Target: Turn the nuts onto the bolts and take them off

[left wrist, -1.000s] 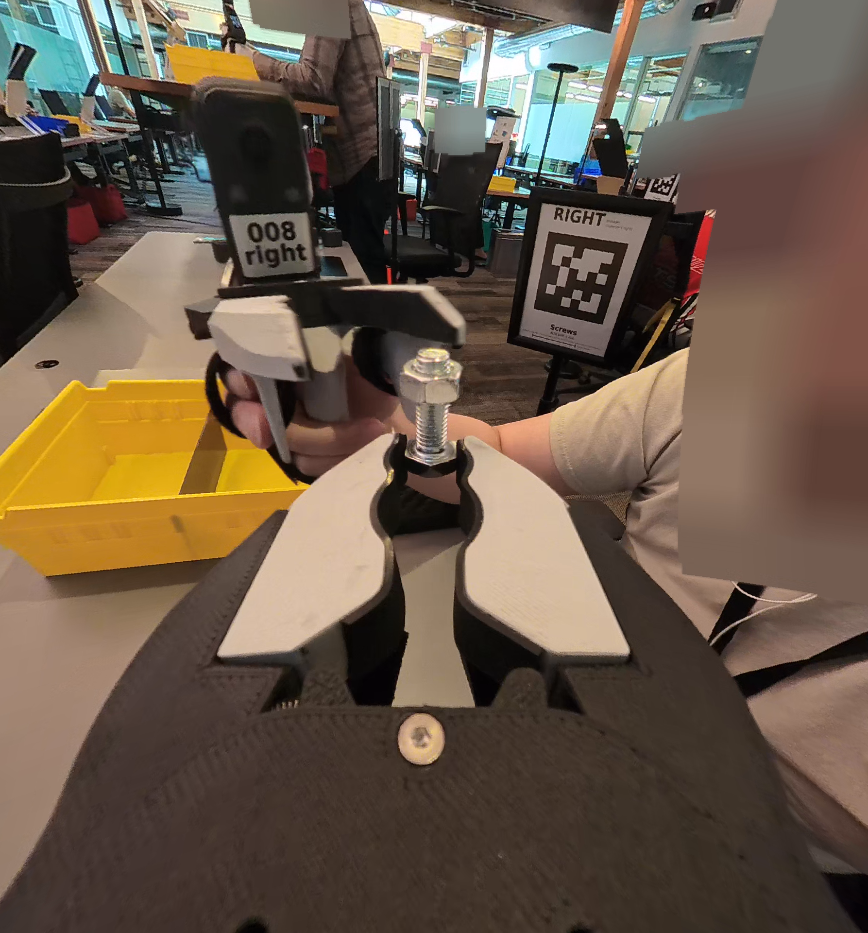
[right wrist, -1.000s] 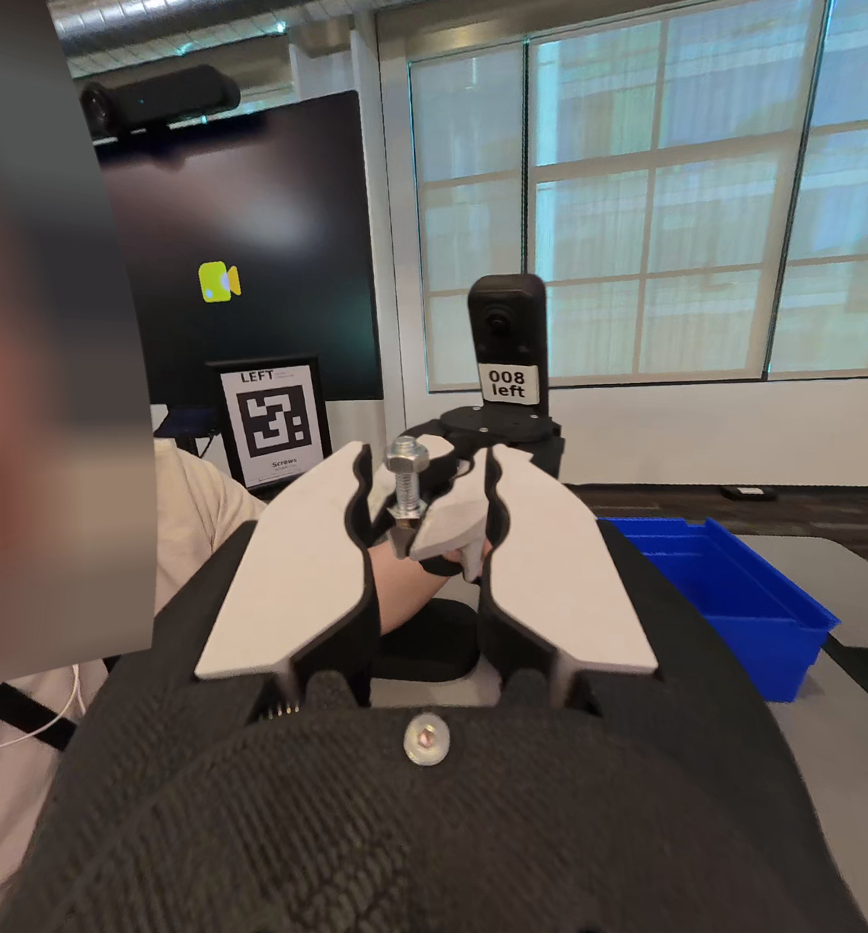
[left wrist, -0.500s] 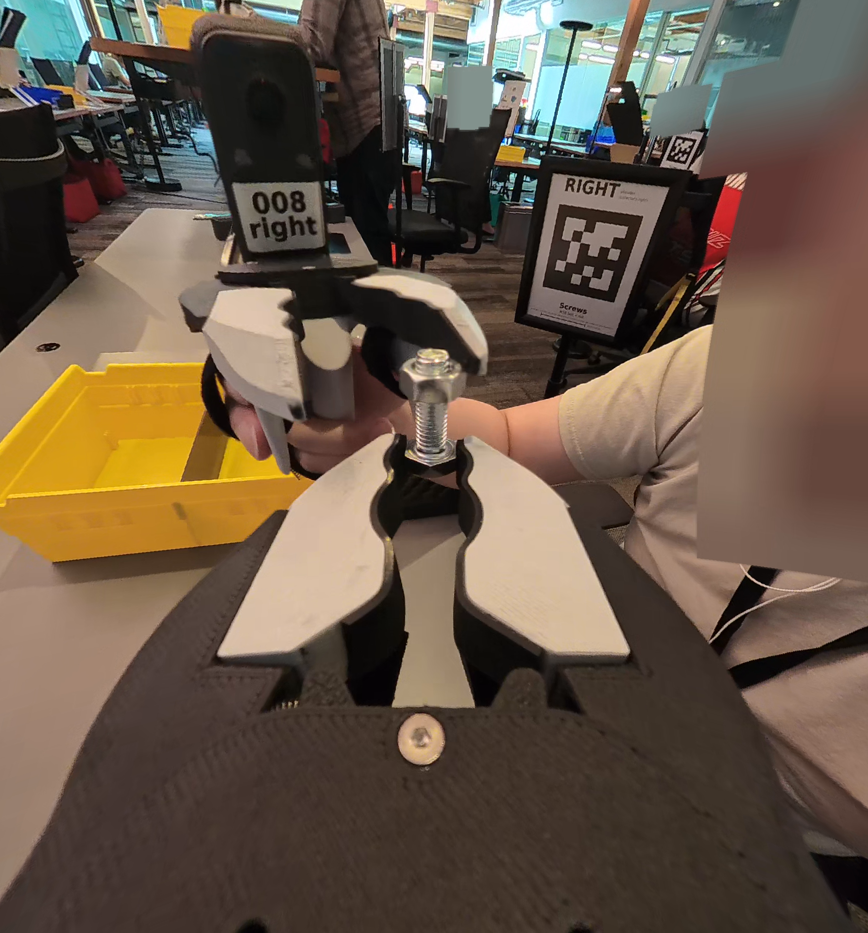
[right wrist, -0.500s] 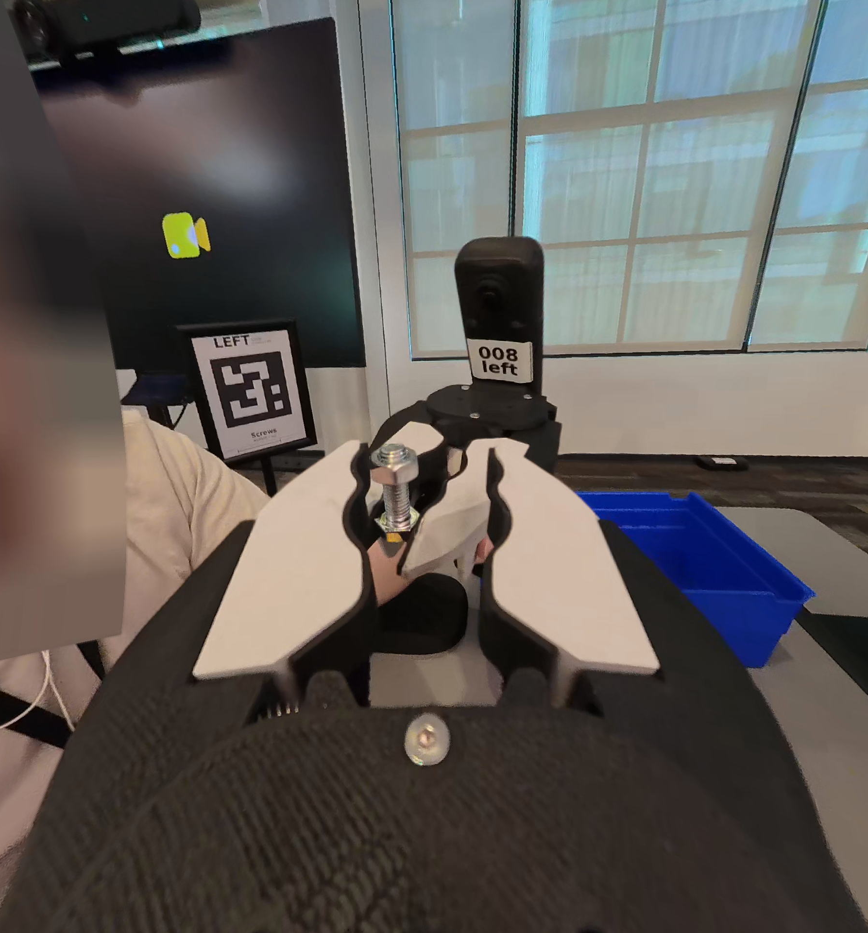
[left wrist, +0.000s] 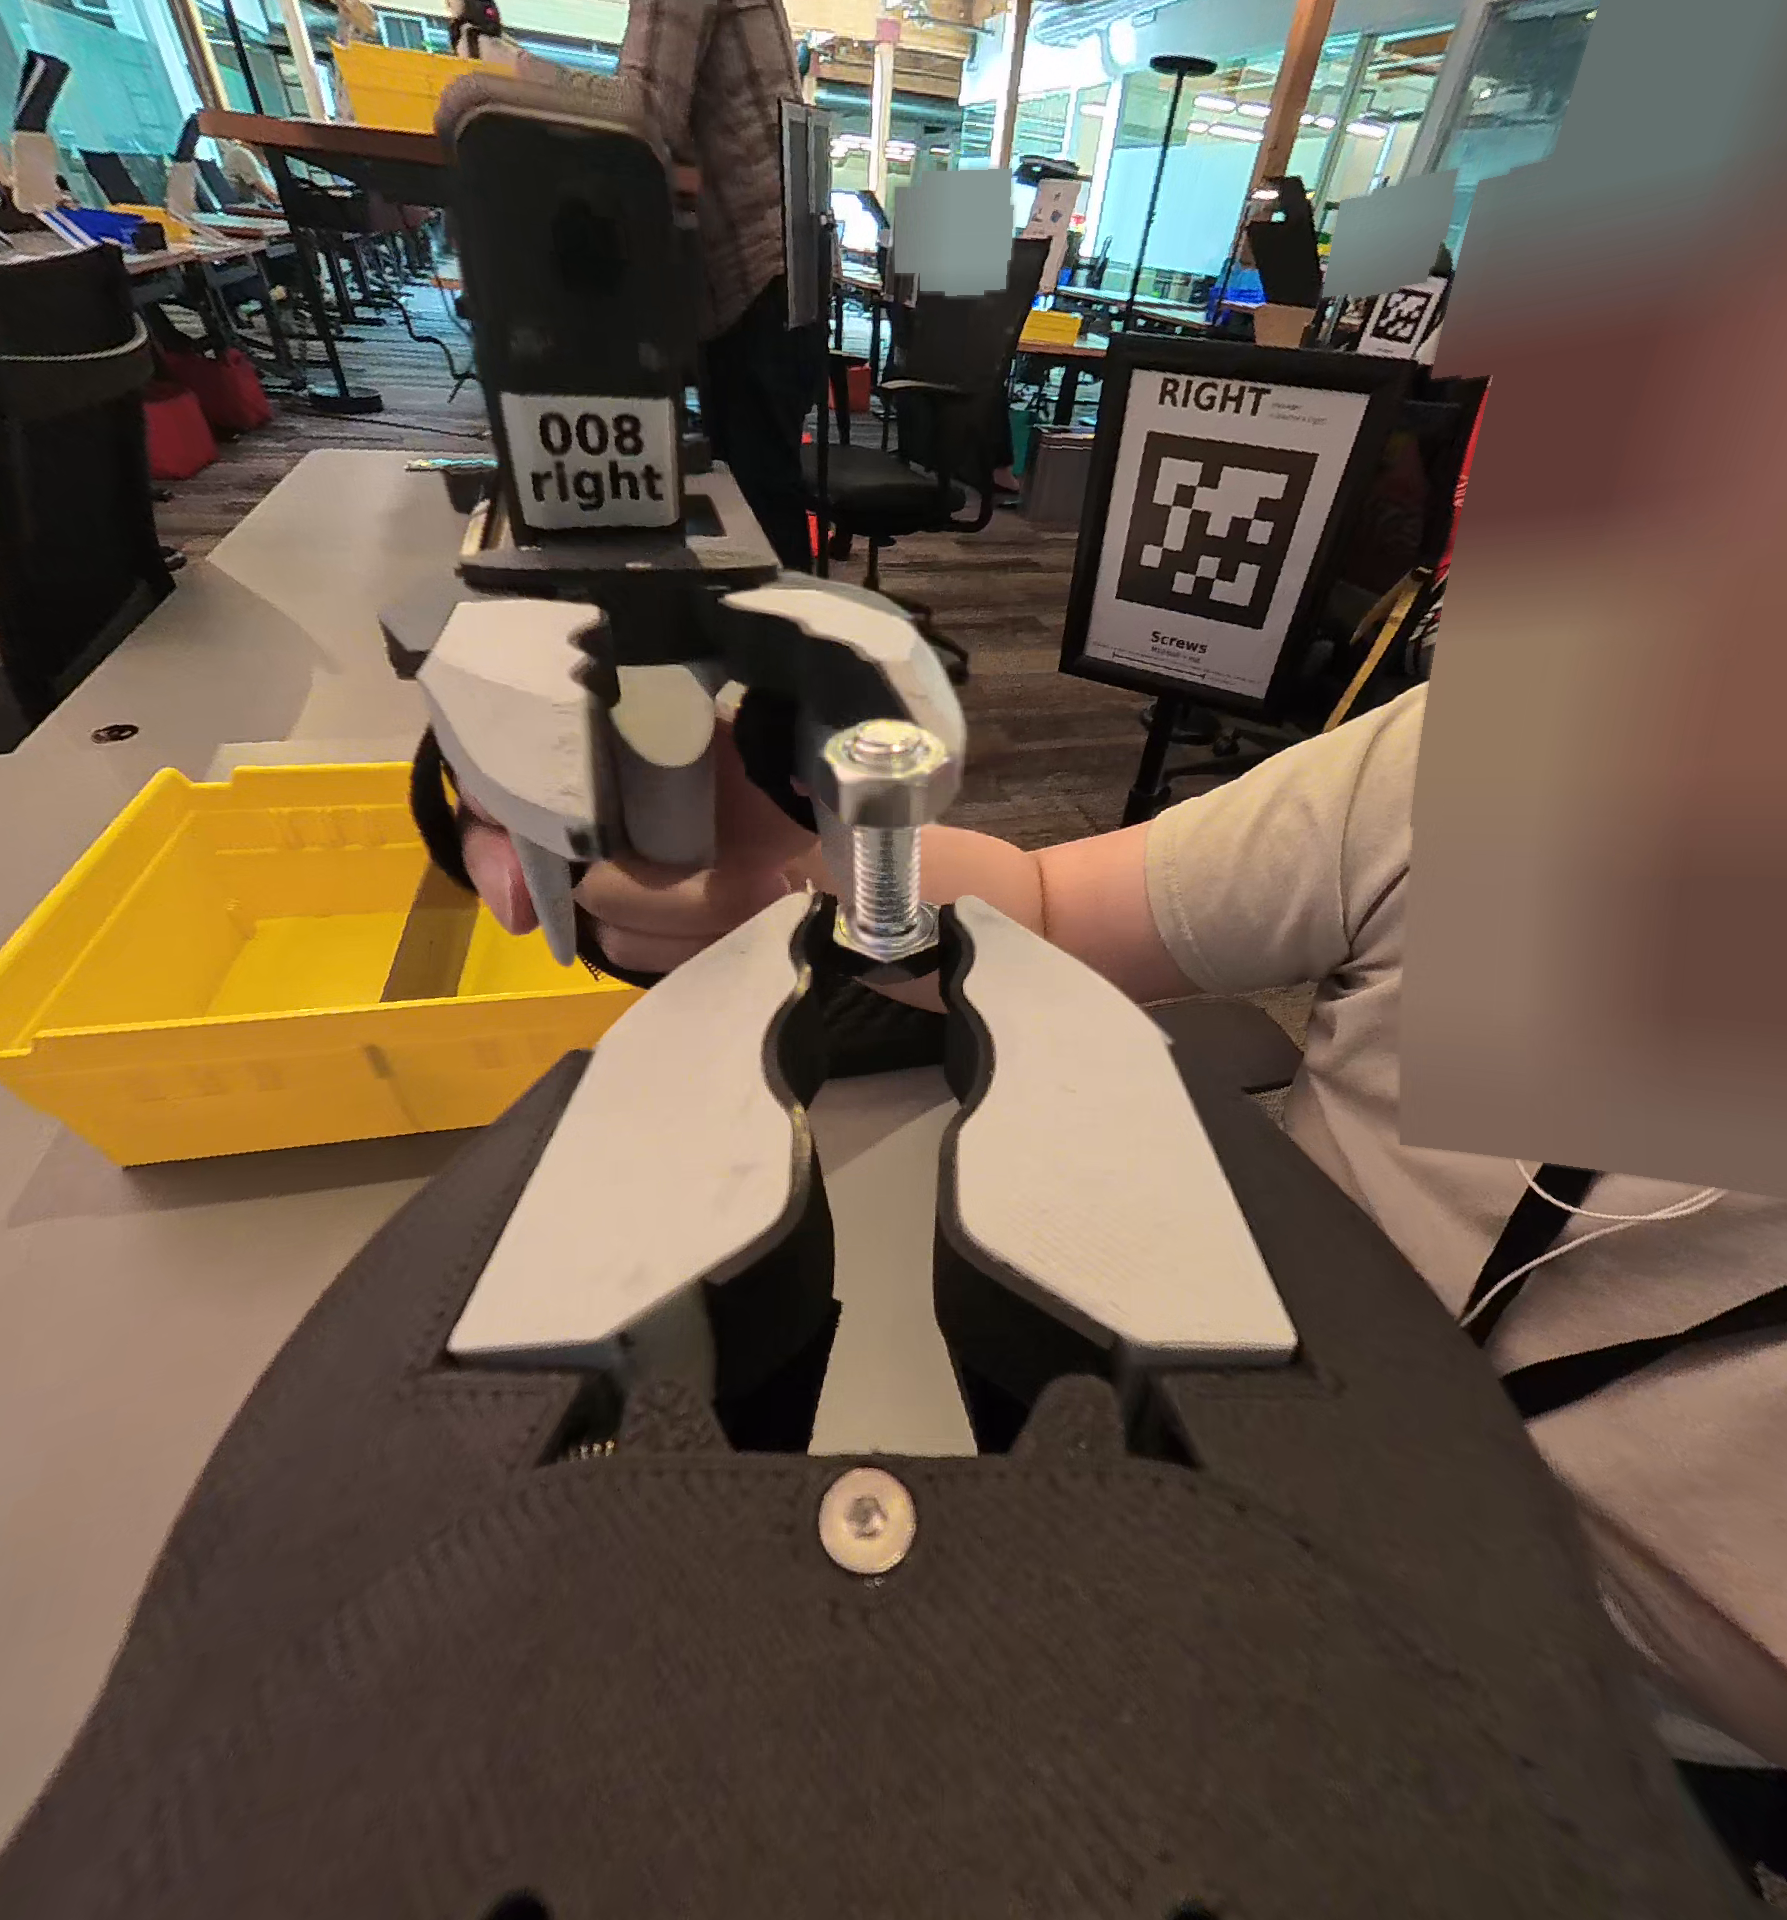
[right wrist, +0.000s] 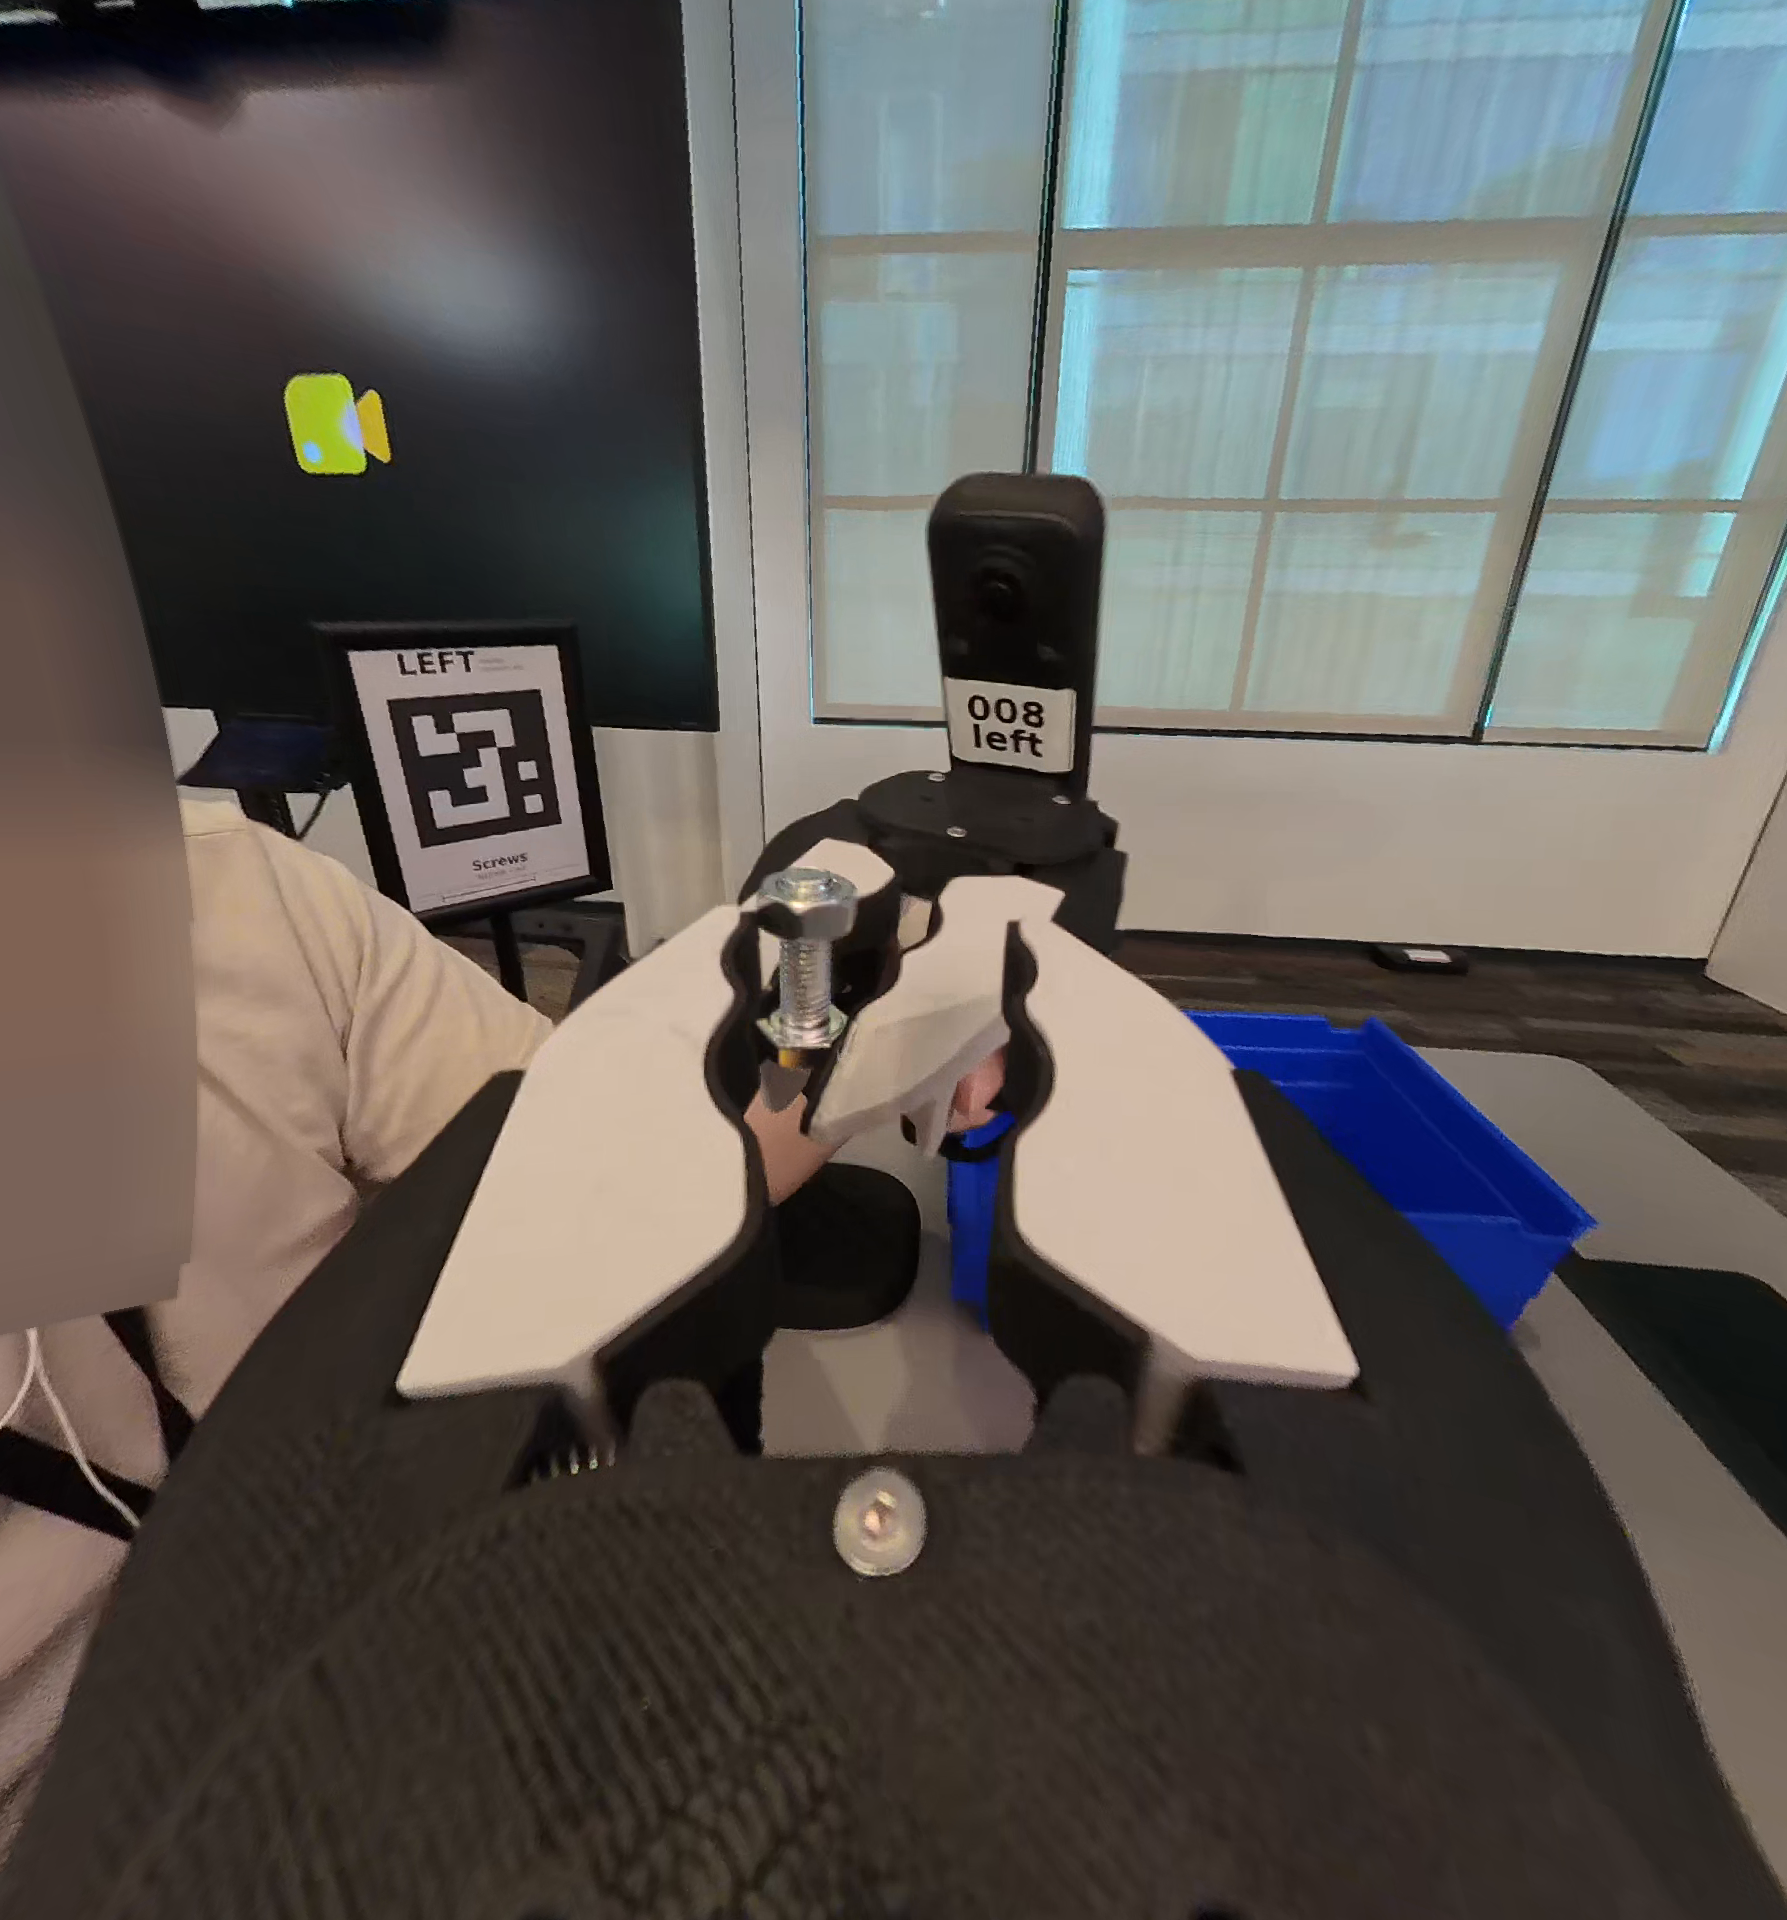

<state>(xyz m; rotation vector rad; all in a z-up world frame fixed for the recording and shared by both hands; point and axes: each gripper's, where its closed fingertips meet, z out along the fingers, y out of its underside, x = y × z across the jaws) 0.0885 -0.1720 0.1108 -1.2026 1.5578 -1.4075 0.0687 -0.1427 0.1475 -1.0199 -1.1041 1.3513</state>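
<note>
A silver bolt (left wrist: 878,873) stands upright with a hex nut (left wrist: 889,774) at its top end. My left gripper (left wrist: 881,930) is shut on the bolt's lower hex end. My right gripper (left wrist: 681,707) faces it, held in a hand, jaws wide apart, with one finger (left wrist: 858,665) just behind the nut. In the right wrist view my right gripper (right wrist: 884,925) is open, and the nut (right wrist: 809,904) and bolt (right wrist: 804,977) sit close to its left finger (right wrist: 660,1039), not gripped. The left gripper's fingers (right wrist: 920,1049) hold the bolt from the far side.
A yellow bin (left wrist: 245,966) sits on the grey table (left wrist: 89,1351) to the left. A blue bin (right wrist: 1388,1132) sits to the right. Sign stands (left wrist: 1221,520) (right wrist: 473,769) stand beyond the table. The person's arm (left wrist: 1232,862) and torso are close by. My right fingertips sit around 4 cm from my left ones.
My right gripper has tilted and moved closer, so the nut now sits between its open fingers by the left one. The left gripper keeps the bolt held upright.
</note>
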